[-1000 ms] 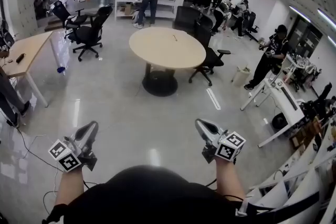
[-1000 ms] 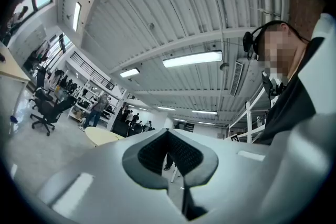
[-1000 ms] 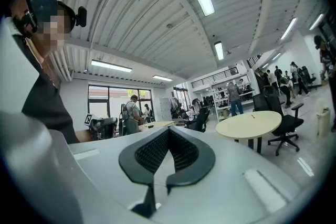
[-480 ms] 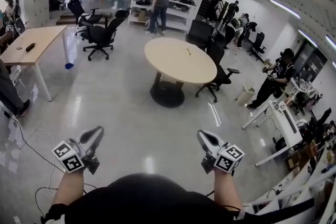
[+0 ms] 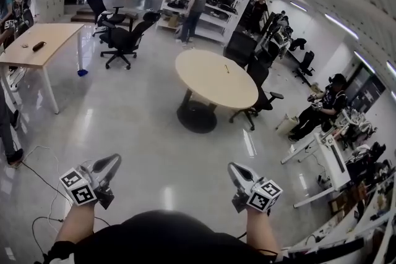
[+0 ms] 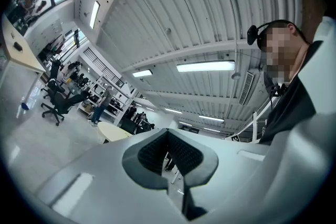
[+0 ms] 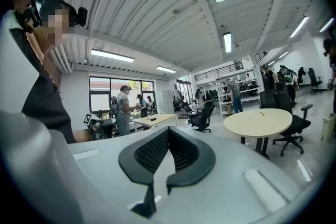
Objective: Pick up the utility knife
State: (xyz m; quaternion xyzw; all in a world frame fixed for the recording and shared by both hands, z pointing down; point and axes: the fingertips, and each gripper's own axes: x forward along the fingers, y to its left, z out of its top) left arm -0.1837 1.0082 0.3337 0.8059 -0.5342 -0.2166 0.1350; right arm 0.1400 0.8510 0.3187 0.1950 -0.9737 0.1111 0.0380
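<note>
Presently, item by item. Left gripper [image 5: 110,164]: jaws pressed together tip to tip with nothing between them, held low on the near side of the round table [image 5: 210,86] and well apart from it. Right gripper [image 5: 234,170]: jaws likewise closed and empty, level with its partner and just as far from the round table. Utility knife: not positively identified; the only candidate is a small slim object [image 5: 226,68] lying on the far half of the round table's top, too small to tell what it is. Floor [image 5: 154,127]: glossy, running from the grippers to the round table's pedestal. Office chairs [image 5: 262,88]: dark, drawn up at the round table's right side. Rectangular desk [image 5: 52,37]: well to the left of the round table, carrying a dark object [image 5: 38,46] of its own. Judgement on the step in hand, the approach: come at the round table from its near-left side, away from the chairs; confirm the object before committing; part one gripper's jaws only when close above it, set them across its narrow width, and grip mid-handle so that it lifts level.
</note>
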